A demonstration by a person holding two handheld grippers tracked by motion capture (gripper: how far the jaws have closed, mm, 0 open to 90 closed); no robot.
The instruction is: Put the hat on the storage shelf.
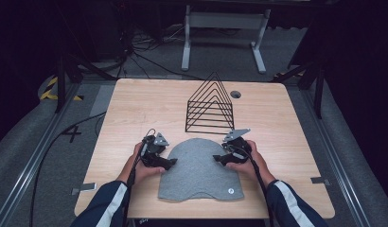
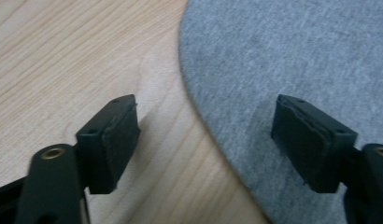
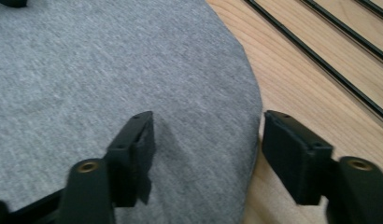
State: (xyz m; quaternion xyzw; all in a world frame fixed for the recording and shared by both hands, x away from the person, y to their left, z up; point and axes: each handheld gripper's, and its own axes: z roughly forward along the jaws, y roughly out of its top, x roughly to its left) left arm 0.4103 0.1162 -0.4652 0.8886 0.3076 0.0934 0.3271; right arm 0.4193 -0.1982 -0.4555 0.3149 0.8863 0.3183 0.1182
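**Both claws set astride the rim of the grey knit hat**

We see a grey knit hat lying flat on the near middle of the wooden counter, its rounded crown pointing away from the person and its open hem toward them, with a small round tag near the hem's right corner. We judge it light, soft and limp: it will sag and fold wherever it is lifted, and a single layer may peel up alone unless both layers are pinched together. It is not fragile, and the knit should give the pads good friction.

The curved side rims look like the best places to grip. The left claw stands apart, one jaw over bare wood and the other over the fabric, so the hat's left rim runs between them. The right claw is likewise apart, straddling the right rim. Neither has closed on the cloth yet.

Beyond the hat stands a black wire rack with triangular dividers, well apart from the crown, and a round cable hole sits just behind it.
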